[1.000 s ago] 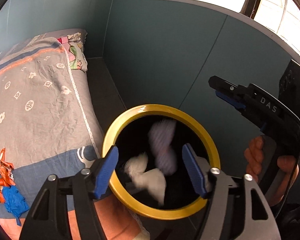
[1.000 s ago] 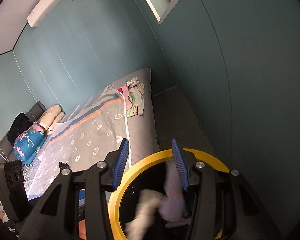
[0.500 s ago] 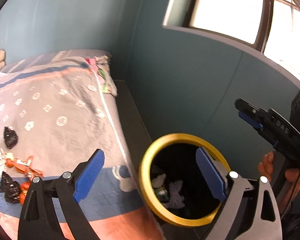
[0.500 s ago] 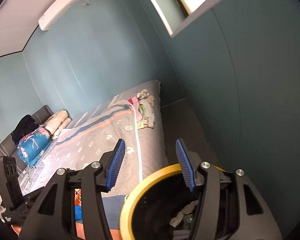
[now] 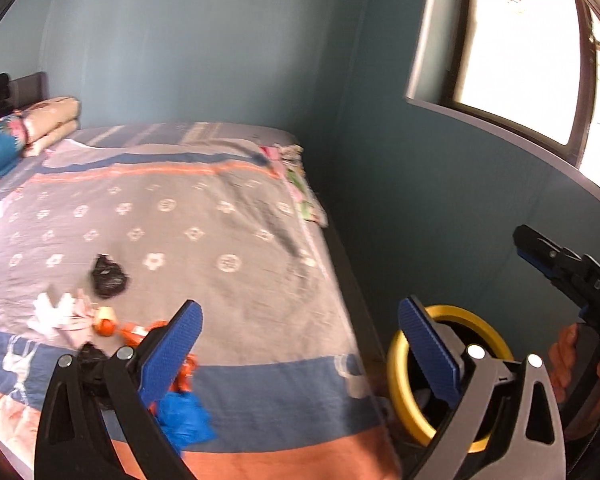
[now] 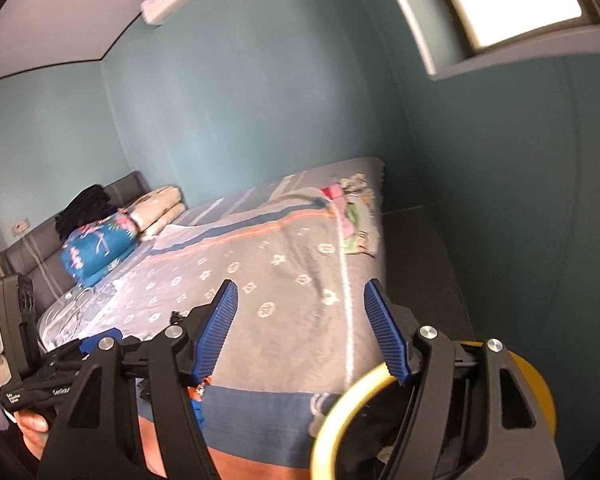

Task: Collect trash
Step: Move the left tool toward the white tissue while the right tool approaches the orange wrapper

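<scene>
A black bin with a yellow rim (image 5: 398,364) (image 6: 340,408) stands on the floor by the bed's near right corner. Trash lies on the bedspread at lower left: a black crumpled bag (image 5: 108,278), white tissue (image 5: 54,314), an orange scrap (image 5: 106,320) and a blue bag (image 5: 184,420). My left gripper (image 5: 299,312) hovers over the bed's corner, its jaws opening wide with nothing between them. My right gripper (image 6: 300,292) is above the bin's left side, jaws opening, also holding nothing. A hand (image 5: 568,364) holds it at the right edge of the left wrist view.
The bed (image 5: 220,220) with a grey patterned cover fills the left. Folded blankets (image 6: 100,248) lie at its head, a small cloth (image 5: 300,184) at its far right edge. A narrow floor strip (image 6: 416,248) runs between bed and teal wall, under a window (image 5: 516,48).
White scraps that were falling between the jaws now lie in the bin. Both grippers rose and swung left from the bin towards the bed, and their jaws widened.
</scene>
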Available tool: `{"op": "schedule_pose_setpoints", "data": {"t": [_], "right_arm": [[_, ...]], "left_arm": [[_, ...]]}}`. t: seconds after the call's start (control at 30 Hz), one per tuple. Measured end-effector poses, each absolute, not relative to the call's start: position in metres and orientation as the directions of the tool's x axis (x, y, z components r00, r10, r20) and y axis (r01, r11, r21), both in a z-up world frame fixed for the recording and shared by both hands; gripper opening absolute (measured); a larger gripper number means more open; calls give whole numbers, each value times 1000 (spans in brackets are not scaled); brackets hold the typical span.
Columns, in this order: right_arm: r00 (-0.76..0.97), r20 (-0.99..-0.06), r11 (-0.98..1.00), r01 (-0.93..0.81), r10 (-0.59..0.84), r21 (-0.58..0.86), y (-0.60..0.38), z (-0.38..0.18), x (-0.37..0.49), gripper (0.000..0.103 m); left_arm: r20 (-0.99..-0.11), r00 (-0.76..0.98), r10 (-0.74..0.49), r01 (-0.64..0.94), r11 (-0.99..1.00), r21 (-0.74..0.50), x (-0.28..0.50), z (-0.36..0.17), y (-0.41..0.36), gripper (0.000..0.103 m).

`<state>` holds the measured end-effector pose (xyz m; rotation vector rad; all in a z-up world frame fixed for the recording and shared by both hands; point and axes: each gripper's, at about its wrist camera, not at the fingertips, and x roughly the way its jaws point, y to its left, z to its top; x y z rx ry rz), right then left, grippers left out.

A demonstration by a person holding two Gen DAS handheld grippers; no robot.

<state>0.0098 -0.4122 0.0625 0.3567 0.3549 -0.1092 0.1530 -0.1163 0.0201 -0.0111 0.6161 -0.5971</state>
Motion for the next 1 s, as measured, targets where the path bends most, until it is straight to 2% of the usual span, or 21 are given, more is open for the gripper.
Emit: {"op": "schedule_pose_setpoints", "data": {"t": [0.17,0.4,1.0], "right_arm": [[934,-356,950,97,16,297,-379,69,38,66],[909,-407,961,23,94,275,-331,68,90,66],[769,-597,964,-94,229,249,-235,2,218,65]], "left_arm": [[-543,701,-462,451,877,-165,170,20,-79,95],[-565,731,-383,357,920,-162,197,9,-31,95],[-651,731,-203,99,976,-193,283,-59,82,95]]}}
